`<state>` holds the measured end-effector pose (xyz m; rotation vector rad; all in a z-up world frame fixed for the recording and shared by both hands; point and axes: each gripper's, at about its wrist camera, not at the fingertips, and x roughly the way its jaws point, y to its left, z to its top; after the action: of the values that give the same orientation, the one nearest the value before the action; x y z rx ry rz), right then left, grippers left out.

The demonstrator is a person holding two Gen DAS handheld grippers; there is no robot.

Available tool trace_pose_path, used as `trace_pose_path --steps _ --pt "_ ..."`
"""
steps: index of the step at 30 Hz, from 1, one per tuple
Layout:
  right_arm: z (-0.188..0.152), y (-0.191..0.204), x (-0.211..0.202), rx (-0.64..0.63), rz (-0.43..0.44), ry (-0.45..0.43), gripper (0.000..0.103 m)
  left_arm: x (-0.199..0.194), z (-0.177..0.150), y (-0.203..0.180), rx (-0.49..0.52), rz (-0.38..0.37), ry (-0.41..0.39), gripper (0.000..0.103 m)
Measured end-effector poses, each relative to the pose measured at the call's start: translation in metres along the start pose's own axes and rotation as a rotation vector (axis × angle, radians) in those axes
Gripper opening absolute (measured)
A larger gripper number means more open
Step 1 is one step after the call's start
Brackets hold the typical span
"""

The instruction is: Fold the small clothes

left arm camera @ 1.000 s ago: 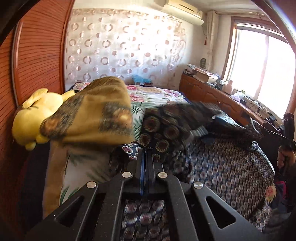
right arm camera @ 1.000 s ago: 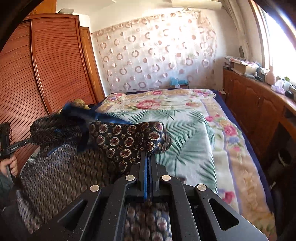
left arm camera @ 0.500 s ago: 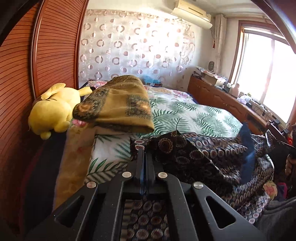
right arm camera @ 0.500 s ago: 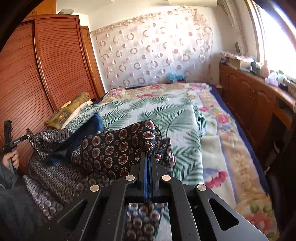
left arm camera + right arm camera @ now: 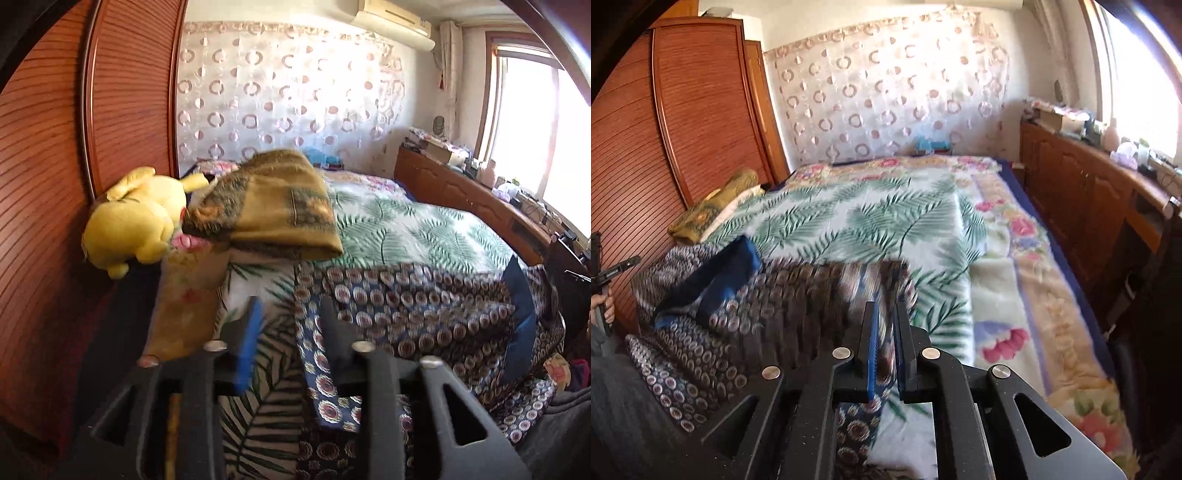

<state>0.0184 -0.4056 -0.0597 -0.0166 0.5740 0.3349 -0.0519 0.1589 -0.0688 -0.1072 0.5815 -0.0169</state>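
Leftmost, against the slatted wooden wardrobe (image 5: 44, 206), a yellow plush toy (image 5: 135, 221) sits touching a folded olive-gold blanket (image 5: 273, 210), both on the bed's palm-leaf blanket (image 5: 424, 229) (no box, basket or other container shows in either view).

Next comes the left gripper (image 5: 288, 314), its jaws opening, a clear gap between the blue-padded finger and the black one. An edge of the patterned garment (image 5: 417, 314) lies in that gap near the black finger, but the pads no longer press it.

That garment is dark navy, printed all over with small brown-and-cream medallions, with a plain blue lining (image 5: 521, 325) turned outward. It lies rumpled across the near edge of the bed, partly doubled over on itself, a fold running across its top, and spills toward the person's grey sleeve (image 5: 617, 391).

Farther right, the right gripper (image 5: 884, 325) has its jaws opening too, though only narrowly; a strip of the garment hangs between them, blurred. Whether the pads touch it I cannot tell. Beyond stands a wooden cabinet (image 5: 1082, 195) under the window.
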Motion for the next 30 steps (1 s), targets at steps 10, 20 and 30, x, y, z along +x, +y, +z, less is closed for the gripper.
trace_pose_path --steps 10,20,30 --pt "0.02 0.015 0.027 -0.034 -0.013 0.002 0.039 0.024 0.04 -0.008 0.058 0.002 -0.012 0.082" --pt "0.02 0.008 0.074 -0.068 -0.003 0.105 0.053 0.084 0.052 -0.025 0.139 -0.001 0.124 0.082" --pt "0.023 -0.004 0.104 -0.026 -0.02 0.195 0.064 0.119 0.026 -0.022 0.113 -0.002 0.286 0.082"
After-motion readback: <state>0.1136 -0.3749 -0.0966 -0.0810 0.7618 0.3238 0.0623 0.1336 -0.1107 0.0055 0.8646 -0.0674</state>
